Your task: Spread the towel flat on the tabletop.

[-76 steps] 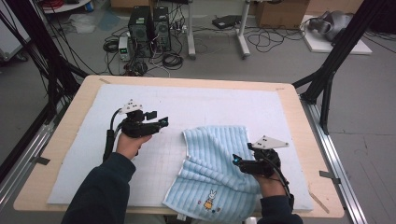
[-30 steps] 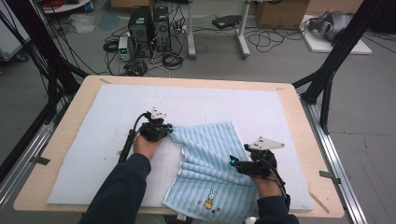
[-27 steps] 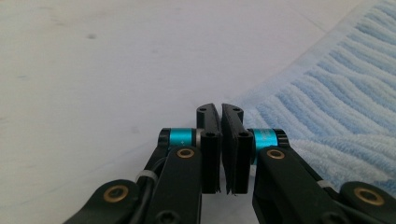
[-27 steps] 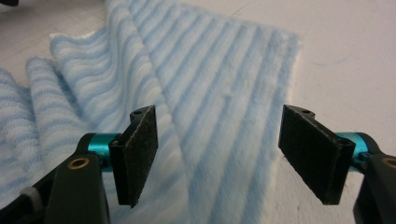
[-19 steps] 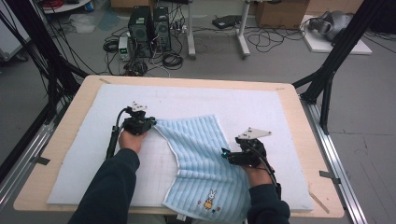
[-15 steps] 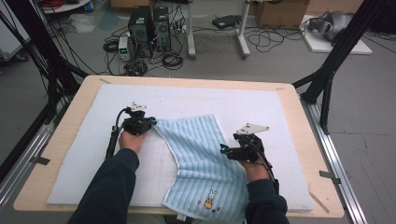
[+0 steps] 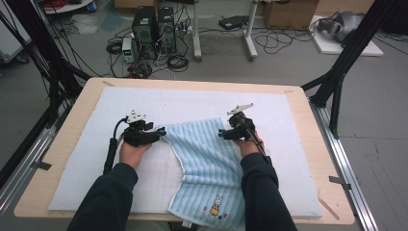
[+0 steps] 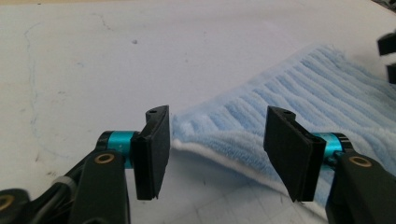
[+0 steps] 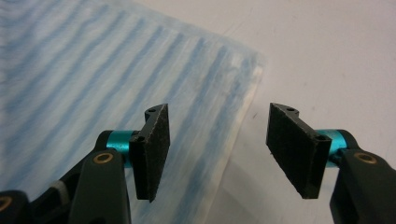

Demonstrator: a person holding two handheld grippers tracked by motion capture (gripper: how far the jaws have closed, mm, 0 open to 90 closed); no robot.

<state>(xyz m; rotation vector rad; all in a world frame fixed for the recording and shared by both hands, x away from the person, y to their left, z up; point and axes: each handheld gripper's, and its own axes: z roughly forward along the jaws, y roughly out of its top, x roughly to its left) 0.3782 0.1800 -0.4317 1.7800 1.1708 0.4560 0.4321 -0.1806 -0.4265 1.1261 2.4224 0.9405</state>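
A light blue striped towel with a small rabbit picture lies on the white mat. My left gripper sits at the towel's far left corner. In the left gripper view the left gripper is open, its jaws have just been opening, and the towel corner lies loose between them. My right gripper hovers at the far right corner. In the right gripper view the right gripper is open, its jaws have just been closing, and the edge of the towel runs under the gap, untouched.
The mat covers a wooden table. The towel's near end reaches the table's front edge between the person's sleeves. Black frame posts stand at the right and left corners. Computers and cables lie on the floor beyond.
The left gripper pulled the towel's corner to the left, then opened and let it go. The right hand moved forward and left over the towel to its far right corner. The towel lies flatter.
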